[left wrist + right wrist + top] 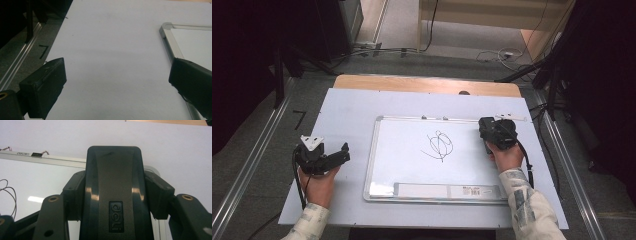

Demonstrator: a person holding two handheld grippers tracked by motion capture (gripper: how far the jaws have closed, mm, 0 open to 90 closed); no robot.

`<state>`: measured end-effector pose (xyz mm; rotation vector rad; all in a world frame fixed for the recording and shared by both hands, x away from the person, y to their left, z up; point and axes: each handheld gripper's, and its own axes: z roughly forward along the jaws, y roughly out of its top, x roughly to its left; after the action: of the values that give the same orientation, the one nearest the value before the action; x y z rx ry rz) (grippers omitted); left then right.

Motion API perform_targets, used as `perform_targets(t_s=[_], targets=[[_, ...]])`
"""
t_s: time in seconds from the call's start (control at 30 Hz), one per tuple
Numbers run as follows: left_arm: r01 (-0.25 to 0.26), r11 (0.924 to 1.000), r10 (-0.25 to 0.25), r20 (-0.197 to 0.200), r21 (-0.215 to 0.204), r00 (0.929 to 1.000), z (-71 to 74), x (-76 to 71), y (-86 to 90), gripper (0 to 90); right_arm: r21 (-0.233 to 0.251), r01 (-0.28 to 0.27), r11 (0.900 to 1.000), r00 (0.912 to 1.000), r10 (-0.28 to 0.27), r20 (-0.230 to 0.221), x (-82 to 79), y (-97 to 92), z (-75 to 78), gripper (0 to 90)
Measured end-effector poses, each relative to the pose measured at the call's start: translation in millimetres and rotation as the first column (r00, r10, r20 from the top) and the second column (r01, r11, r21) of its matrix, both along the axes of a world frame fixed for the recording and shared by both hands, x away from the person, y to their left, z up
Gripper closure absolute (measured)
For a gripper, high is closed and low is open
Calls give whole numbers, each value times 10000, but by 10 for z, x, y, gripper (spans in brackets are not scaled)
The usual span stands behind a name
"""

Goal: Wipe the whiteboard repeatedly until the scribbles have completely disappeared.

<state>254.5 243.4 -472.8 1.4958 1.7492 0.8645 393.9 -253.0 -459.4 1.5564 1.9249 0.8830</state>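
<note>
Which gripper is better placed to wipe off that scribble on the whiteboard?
Right. The right gripper is shut on the black eraser, over the whiteboard near the scribble. The left gripper is open and empty, off the board.

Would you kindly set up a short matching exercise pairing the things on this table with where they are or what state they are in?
Things:
1. left gripper
2. right gripper
3. black scribble
4. whiteboard

Places or states:
A. drawn near the middle of the board
B. jaws wide apart, nothing between them
C. lying flat on the pale table cover
D. clamped on a dark eraser

Pairs: 1-B, 2-D, 3-A, 4-C
</note>
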Motion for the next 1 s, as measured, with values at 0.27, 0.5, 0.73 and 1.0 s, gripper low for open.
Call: perform_targets(t_s=[0.27,0.5,0.73,1.0], targets=[[10,10000,-10,16,-17,10000,-1,2,-6,17,-9,-142,9999,9999,142,33,-13,45,-1,379],[14,10000,-14,11,-16,10000,-1,3,-7,16,-28,-304,9995,9995,304,18,-19,119,-7,379],[65,10000,-65,-23,24,10000,-3,10,-13,17,-59,-577,9983,9983,577,1,-29,236,-17,379],[56,10000,-56,-28,26,10000,-4,13,-14,16,-178,-981,9950,9952,981,-49,-39,417,-63,379]])
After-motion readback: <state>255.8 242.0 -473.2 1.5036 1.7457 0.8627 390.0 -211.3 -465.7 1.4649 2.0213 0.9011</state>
